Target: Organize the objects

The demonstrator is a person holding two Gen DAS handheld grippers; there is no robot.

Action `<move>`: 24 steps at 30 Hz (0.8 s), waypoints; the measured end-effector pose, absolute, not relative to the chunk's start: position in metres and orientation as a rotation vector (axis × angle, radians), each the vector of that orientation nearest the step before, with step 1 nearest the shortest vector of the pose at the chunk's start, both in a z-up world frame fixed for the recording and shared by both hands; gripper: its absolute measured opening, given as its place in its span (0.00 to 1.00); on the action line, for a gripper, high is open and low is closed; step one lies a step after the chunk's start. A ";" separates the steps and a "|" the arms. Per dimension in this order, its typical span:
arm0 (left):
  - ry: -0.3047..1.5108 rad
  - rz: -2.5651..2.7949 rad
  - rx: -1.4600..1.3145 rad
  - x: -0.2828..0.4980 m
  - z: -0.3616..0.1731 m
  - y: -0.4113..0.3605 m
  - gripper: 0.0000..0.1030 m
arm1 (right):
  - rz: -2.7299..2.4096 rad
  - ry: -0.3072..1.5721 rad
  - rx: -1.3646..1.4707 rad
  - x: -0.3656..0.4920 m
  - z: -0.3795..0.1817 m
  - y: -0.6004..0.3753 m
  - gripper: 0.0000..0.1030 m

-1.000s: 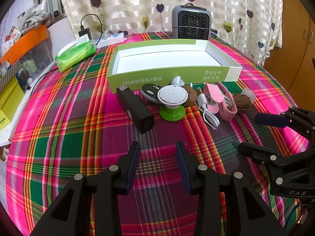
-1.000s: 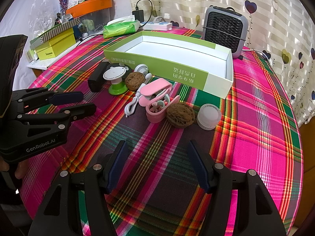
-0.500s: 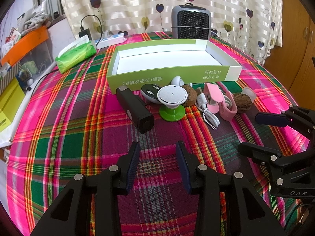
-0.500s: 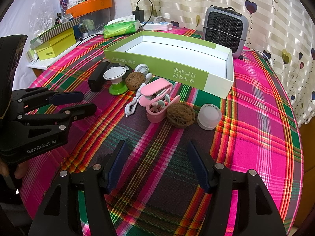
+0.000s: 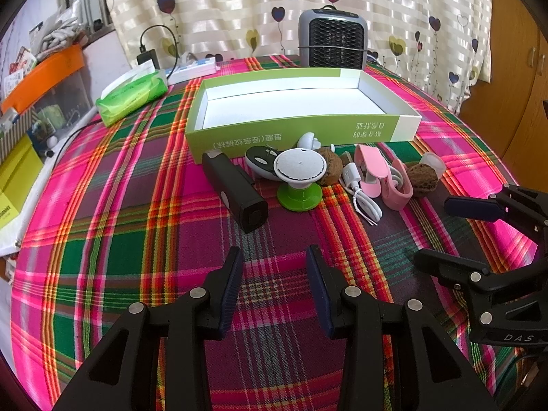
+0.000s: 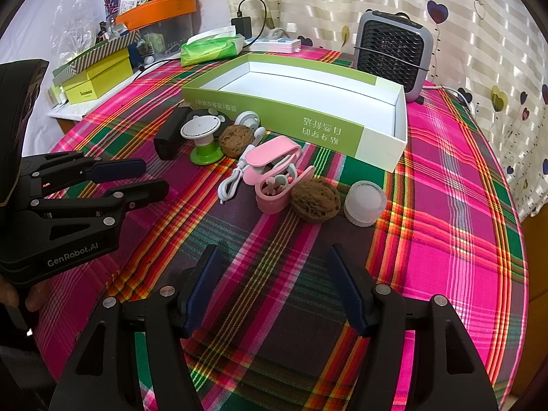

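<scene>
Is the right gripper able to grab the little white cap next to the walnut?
Probably yes. The right gripper is open, the white cap sits at the cluster's outer edge, and only bare tablecloth lies between; the walnut touches one side.

Home room, heart-print curtain [image 5: 239, 10], plaid tablecloth [image 5: 137, 226], small heater [image 5: 332, 42]

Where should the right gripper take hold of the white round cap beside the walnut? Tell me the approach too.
Grip the white cap across its round side wall, coming from above with the right gripper. It sits flat; the walnut crowds its left side, so put the fingers front and back.
</scene>
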State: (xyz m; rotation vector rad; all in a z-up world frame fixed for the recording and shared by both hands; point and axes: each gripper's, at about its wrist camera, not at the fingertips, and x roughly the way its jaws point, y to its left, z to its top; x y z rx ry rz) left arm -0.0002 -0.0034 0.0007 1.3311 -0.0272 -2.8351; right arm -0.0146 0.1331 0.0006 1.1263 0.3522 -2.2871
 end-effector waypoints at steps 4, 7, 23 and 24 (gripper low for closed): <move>-0.023 -2.836 1.332 -0.001 0.001 -0.007 0.36 | -2.287 0.352 1.126 -0.015 0.001 0.133 0.63; -0.020 -2.837 1.333 -0.001 0.001 -0.002 0.36 | -2.287 0.352 1.126 -0.015 0.001 0.133 0.63; 0.092 -2.876 1.280 0.002 0.012 -0.022 0.35 | -2.308 0.276 1.135 -0.023 0.003 0.148 0.63; 0.100 -2.876 1.273 0.001 0.012 -0.023 0.35 | -2.314 0.273 1.135 -0.024 0.004 0.150 0.63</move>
